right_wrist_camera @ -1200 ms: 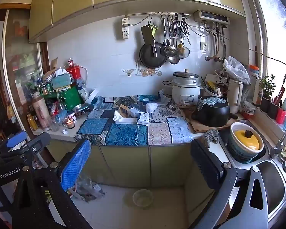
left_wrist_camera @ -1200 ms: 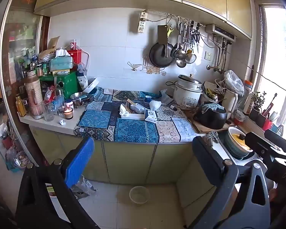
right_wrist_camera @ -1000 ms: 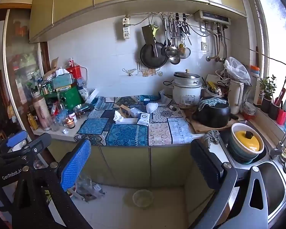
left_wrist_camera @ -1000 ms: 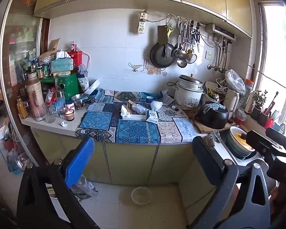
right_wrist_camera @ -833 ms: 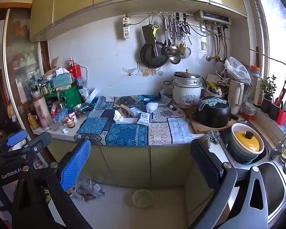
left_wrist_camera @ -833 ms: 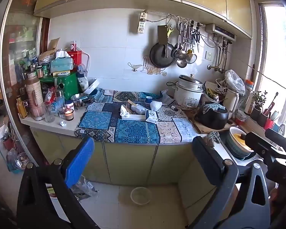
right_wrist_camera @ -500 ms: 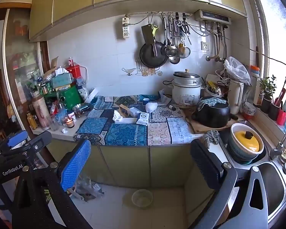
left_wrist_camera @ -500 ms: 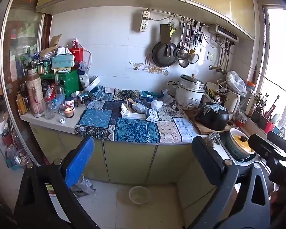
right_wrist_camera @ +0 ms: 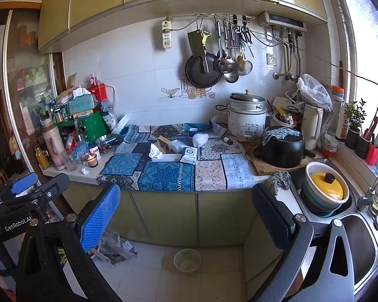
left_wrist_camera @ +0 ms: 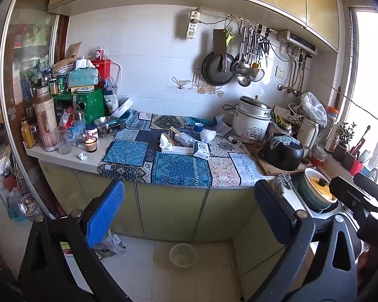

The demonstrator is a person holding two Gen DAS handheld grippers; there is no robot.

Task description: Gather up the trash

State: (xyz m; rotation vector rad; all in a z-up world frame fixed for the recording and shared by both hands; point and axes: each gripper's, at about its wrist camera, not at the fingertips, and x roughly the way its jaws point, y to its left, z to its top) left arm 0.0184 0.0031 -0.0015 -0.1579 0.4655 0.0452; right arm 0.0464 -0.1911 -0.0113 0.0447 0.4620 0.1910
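A small crumpled paper ball (left_wrist_camera: 82, 156) (right_wrist_camera: 85, 170) lies on the white counter beside a lit candle. On the patterned cloth (left_wrist_camera: 181, 168), a crumpled white tissue (left_wrist_camera: 165, 143) (right_wrist_camera: 155, 151) rests in a shallow white tray, with a white paper wad (left_wrist_camera: 208, 134) (right_wrist_camera: 200, 139) behind it. Crinkled plastic wrapping (left_wrist_camera: 108, 244) (right_wrist_camera: 113, 249) lies on the floor by the cabinets. My left gripper (left_wrist_camera: 189, 209) and my right gripper (right_wrist_camera: 186, 217) both hang open and empty in front of the cabinet doors, well short of the counter.
A small round tub (left_wrist_camera: 183, 255) (right_wrist_camera: 187, 260) stands on the floor tiles. Bottles and jars (left_wrist_camera: 50, 125) crowd the counter's left end. A rice cooker (right_wrist_camera: 247, 120), a black pot (right_wrist_camera: 282, 151) and a sink (right_wrist_camera: 360, 246) fill the right.
Both views have drifted only slightly. The grippers stay open and nothing on the counter or floor has moved.
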